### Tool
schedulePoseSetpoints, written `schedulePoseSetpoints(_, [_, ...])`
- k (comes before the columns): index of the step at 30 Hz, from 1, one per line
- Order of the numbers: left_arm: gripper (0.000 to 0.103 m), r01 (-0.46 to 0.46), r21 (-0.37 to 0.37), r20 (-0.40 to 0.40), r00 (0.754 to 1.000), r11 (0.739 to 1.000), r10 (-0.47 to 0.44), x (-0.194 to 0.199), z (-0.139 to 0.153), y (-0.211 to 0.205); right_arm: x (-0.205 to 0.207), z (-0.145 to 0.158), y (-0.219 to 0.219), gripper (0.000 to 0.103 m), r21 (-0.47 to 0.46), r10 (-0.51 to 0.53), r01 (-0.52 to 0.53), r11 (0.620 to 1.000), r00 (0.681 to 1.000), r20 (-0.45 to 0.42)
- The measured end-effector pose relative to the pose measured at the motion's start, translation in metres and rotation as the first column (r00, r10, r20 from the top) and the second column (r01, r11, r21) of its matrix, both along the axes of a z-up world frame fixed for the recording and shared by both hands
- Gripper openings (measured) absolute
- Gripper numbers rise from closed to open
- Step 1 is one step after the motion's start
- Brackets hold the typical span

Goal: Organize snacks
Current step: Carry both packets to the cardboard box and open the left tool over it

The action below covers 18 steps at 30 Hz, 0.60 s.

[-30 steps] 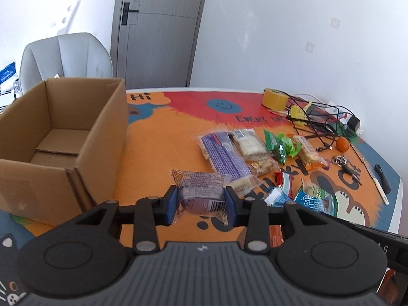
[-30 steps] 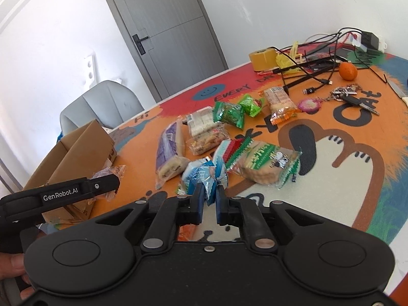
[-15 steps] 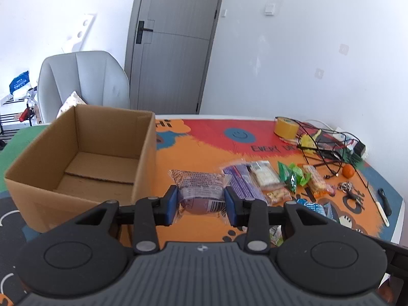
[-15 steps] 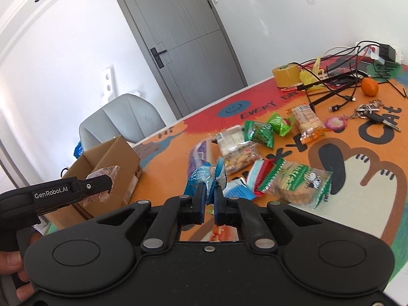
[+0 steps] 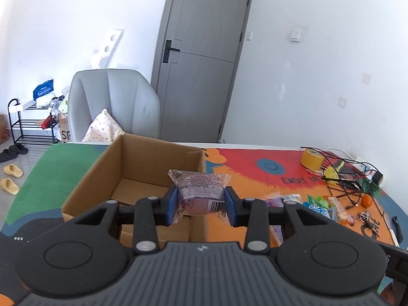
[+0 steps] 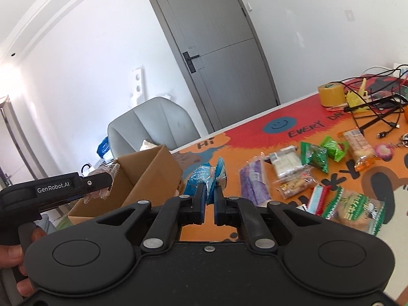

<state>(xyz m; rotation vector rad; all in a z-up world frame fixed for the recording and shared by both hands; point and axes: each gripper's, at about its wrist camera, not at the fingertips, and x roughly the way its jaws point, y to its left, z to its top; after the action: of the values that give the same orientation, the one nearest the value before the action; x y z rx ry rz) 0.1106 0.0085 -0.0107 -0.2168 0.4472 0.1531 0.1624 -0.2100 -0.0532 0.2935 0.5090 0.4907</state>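
My left gripper [image 5: 201, 202] clamps a soft, crinkly clear-wrapped purple bun [image 5: 199, 191] over the open brown cardboard box [image 5: 142, 158]; my right gripper [image 6: 209, 199] pinches a light blue foil packet [image 6: 204, 178] by its seam.

One cardboard box [image 5: 153, 168] sits left of centre in the left wrist view. Two snack packs are held up: one clear-wrapped purple [image 5: 200, 191], one blue [image 6: 206, 178]. In the right half of the right wrist frame lie about eight more snack packets: two green [image 6: 315, 156], one purple [image 6: 252, 181], the rest mixed. One yellow tape roll [image 6: 331, 94] stands upper right.
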Motion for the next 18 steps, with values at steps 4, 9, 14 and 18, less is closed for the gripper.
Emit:
schedulePoseSetpoints(4, [0.038,-0.034,-0.005,-0.004,0.999,0.999,0.034,0.003,-0.001,0.016,0.003,0.004,0.02,0.007,-0.003,0.039,-0.039,0.999,0.999,0.012])
schedulePoseSetpoints(9, [0.038,-0.067,-0.015,-0.005,0.998,0.998,0.066,0.005,-0.002,0.037,0.007,0.011,0.044,0.007,-0.007,0.077,-0.077,0.997,0.997,0.03])
schedulePoseSetpoints(14, [0.038,-0.08,-0.049,-0.021,0.997,0.996,0.079,0.009,-0.007,0.055,0.012,0.015,0.066,0.007,-0.024,0.093,-0.092,0.995,0.994,0.05])
schedulePoseSetpoints(18, [0.037,-0.08,-0.045,-0.028,0.996,0.996,0.079,0.014,-0.007,0.063,0.013,0.015,0.08,0.007,-0.018,0.097,-0.096,0.995,0.994,0.05])
